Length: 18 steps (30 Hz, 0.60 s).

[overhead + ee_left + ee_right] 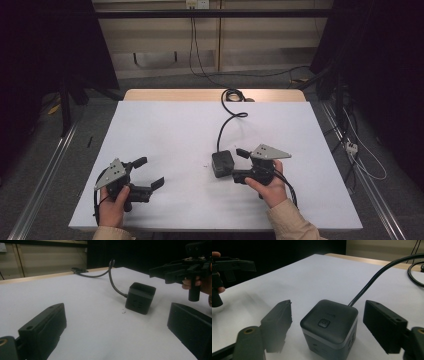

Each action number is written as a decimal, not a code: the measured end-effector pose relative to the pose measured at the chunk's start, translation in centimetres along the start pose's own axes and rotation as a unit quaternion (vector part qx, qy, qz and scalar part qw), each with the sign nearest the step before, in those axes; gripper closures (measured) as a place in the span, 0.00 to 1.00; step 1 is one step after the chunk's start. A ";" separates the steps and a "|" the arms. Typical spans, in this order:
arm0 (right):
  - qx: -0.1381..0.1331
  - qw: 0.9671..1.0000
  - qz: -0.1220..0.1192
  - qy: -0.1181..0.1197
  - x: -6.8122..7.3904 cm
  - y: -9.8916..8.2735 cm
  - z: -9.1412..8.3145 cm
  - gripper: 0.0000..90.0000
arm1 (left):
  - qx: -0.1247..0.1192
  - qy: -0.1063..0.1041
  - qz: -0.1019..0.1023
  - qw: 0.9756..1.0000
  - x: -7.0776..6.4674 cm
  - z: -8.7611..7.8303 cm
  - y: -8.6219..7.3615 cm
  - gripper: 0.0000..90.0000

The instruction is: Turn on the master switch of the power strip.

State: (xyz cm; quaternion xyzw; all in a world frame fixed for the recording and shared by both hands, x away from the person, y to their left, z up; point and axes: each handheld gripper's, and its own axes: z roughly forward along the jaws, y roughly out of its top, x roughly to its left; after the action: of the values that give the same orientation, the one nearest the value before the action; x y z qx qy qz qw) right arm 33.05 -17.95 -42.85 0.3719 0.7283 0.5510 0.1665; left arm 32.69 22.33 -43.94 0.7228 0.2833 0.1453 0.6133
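The socket cube (329, 326) is framed between the spread jaws of the right gripper (239, 164); closing seems needed next. The left gripper (150, 172), at 8 o'clock on the counter (175, 125), is also held spread.

Your table top (170, 135) reads as smooth matt white sheet, with a pale wood strip (175, 95) at its upper edge. The cube (329, 325) looks like matt dark plastic; its cable (377, 275) looks rubbery, slightly glossy. Your sleeve (292, 222) is beige cloth.

black cube (329, 323), white table (165, 130)
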 end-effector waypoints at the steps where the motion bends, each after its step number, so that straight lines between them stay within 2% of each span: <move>1: -0.001 1.000 -0.002 -0.002 0.0 0.0 -0.1 0.24 | -0.001 -0.001 0.000 1.000 0.0 0.0 0.0 0.02; 9: -0.004 1.000 -0.005 -0.007 -0.4 -0.7 -1.1 0.15 | -0.001 -0.005 -0.003 1.000 0.0 0.4 0.1 0.02; 18: -0.007 1.000 -0.012 -0.010 -1.1 -1.5 -2.6 0.12 | -0.002 0.000 -0.004 1.000 0.1 0.1 0.1 0.02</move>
State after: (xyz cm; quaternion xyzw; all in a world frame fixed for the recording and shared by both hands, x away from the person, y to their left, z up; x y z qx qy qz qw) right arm 31.52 -20.69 -43.59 0.3677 0.7268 0.5506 0.1829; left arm 32.84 22.33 -43.91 0.7207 0.2854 0.1435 0.6153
